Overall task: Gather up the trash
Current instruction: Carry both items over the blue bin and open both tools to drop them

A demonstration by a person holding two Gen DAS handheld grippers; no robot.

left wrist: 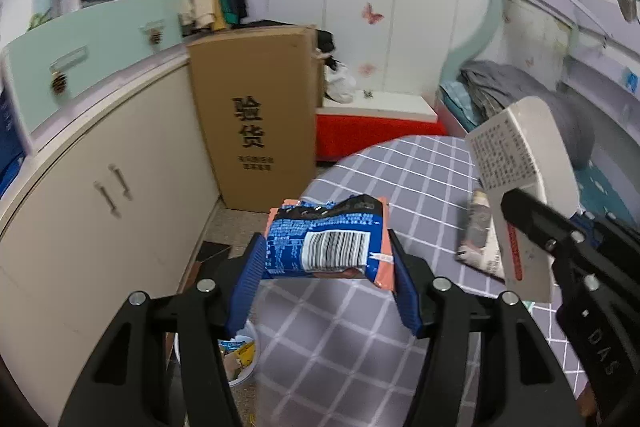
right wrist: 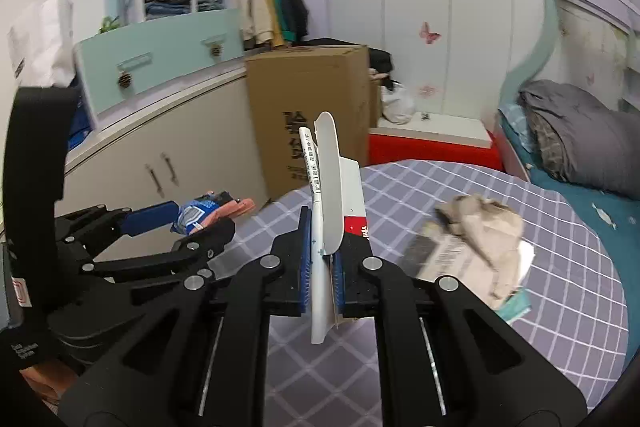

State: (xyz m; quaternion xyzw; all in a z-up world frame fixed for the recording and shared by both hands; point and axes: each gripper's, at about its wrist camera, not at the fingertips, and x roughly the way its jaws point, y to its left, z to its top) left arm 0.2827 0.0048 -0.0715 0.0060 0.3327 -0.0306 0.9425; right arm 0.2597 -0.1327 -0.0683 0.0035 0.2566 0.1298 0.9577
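Observation:
My left gripper (left wrist: 326, 267) is shut on a blue and pink snack wrapper (left wrist: 328, 243) with a barcode, held above the edge of the round table (left wrist: 360, 339). It also shows in the right wrist view (right wrist: 208, 213). My right gripper (right wrist: 322, 267) is shut on a flattened white carton (right wrist: 326, 211) held upright; the carton shows in the left wrist view (left wrist: 516, 179). Crumpled paper and newspaper trash (right wrist: 476, 243) lie on the table, right of my right gripper.
A white bucket (left wrist: 240, 355) with trash in it stands on the floor below my left gripper. A tall cardboard box (left wrist: 256, 115) and a cream cabinet (left wrist: 100, 187) stand to the left. A bed (right wrist: 580, 139) is to the right.

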